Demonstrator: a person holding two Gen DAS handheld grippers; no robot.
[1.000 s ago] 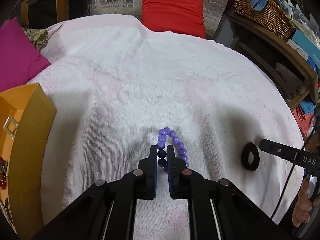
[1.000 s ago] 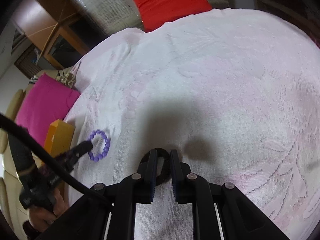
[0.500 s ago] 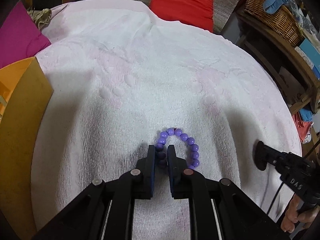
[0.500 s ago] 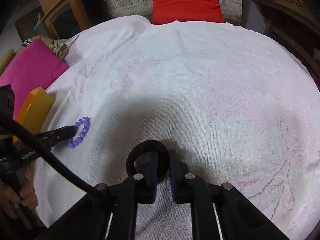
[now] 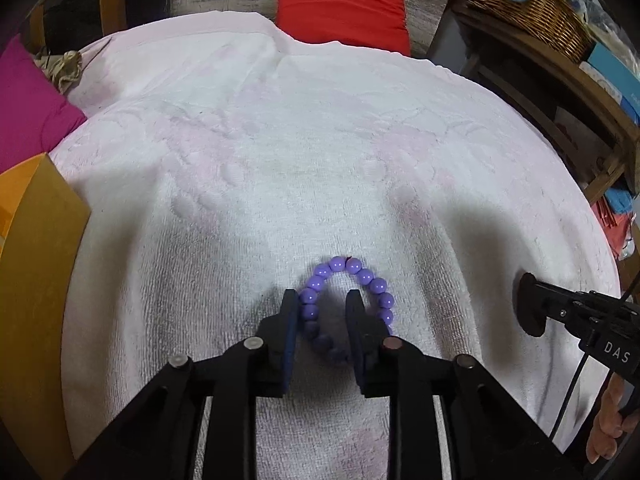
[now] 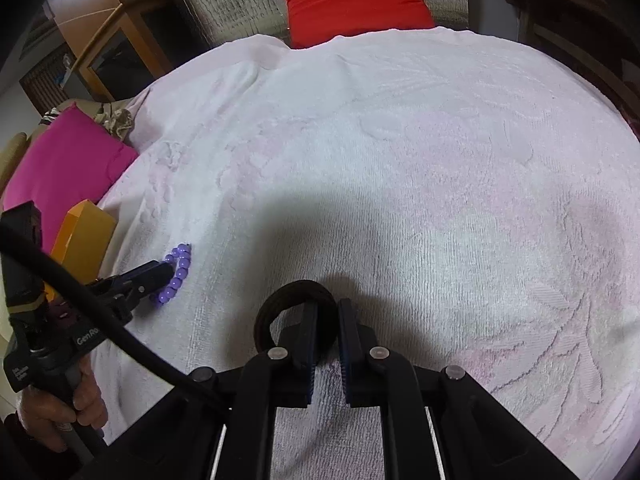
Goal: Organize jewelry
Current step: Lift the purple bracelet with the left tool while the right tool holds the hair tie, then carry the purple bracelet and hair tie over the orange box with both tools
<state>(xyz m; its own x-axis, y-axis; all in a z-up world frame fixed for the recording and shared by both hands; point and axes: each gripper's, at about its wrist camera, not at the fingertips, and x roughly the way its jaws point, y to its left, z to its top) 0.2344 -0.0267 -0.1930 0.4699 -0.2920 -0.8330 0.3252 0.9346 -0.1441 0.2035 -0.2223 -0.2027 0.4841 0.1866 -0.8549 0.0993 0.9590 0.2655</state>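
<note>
A purple bead bracelet [image 5: 360, 274] lies on the white towel [image 5: 280, 160]. My left gripper [image 5: 322, 302] stands over it with its jaws opening. The bracelet's left strand lies between the fingers, against the left one, and the pads do not press on it. The right wrist view shows the same bracelet [image 6: 180, 268] at the left gripper's [image 6: 160, 270] tip. My right gripper [image 6: 328, 312] is shut on the right side of a black ring [image 6: 296, 292], which stands tipped up off the towel. In the left wrist view the black ring [image 5: 528, 304] shows edge-on at the right gripper's tip.
An open orange box [image 5: 36, 260] stands at the towel's left edge. A magenta cushion [image 5: 28, 112] lies behind it and a red cushion [image 5: 340, 4] at the far end. A wooden shelf with a wicker basket [image 5: 532, 4] runs along the right. A person's hands hold both grippers.
The left jaws, which were shut on the purple bracelet, have spread apart and let it go. The right jaws closed on the black ring and tipped it up from flat.
</note>
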